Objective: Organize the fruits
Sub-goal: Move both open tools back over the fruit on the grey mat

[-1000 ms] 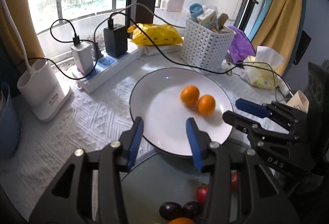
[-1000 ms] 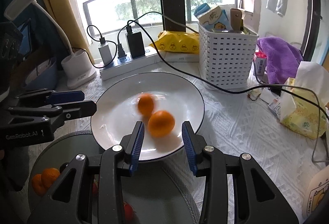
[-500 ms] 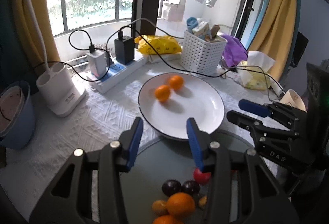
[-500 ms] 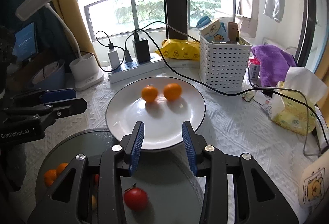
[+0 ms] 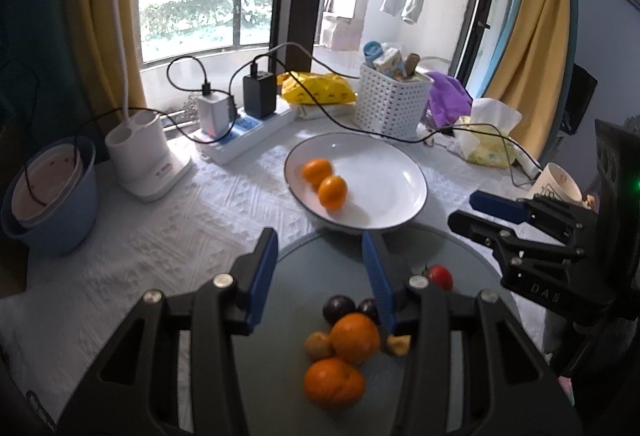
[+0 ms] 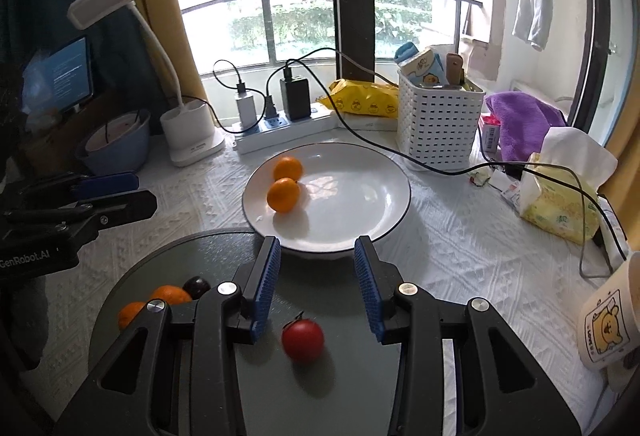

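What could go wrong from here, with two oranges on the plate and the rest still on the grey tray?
1. The two oranges sit near the white plate's left rim; a nudge could roll them off.
2. A black cable lies by the plate's far right edge and could snag a gripper.
3. The tomato lies loose on the grey tray and may roll from closing jaws.

A white basket stands at the back, packed with what look like small cartons. Beside it lies a yellow packet, then a power strip with chargers plugged in. A desk lamp stands near a blue bowl.
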Available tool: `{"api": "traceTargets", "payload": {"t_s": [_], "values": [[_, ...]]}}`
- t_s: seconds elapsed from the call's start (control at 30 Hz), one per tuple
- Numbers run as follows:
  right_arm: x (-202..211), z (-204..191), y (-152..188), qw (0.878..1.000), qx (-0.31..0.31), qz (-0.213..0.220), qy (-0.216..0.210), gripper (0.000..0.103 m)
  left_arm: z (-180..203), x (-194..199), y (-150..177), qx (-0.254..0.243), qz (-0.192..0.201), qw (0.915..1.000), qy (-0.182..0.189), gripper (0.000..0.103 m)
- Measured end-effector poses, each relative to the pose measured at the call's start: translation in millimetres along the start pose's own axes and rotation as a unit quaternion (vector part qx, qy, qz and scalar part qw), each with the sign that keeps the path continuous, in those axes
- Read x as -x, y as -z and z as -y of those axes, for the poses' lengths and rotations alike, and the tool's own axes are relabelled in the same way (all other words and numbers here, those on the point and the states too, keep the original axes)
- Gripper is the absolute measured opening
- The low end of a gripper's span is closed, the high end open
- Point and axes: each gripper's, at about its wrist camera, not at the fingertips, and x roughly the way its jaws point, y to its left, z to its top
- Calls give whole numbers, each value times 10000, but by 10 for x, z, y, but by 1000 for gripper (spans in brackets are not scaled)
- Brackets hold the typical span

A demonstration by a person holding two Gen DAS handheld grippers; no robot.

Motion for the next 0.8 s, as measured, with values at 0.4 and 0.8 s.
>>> {"api": "traceTargets", "payload": {"t_s": [0.4,0.8], "values": [[13,-300,165,9996,169,-158,-156,41,-93,138,396,218,-157,9996,11,46],[-1,-477,423,9984,262,-429,-249,41,-41,145,735,350,-342,9986,205,46]]}}
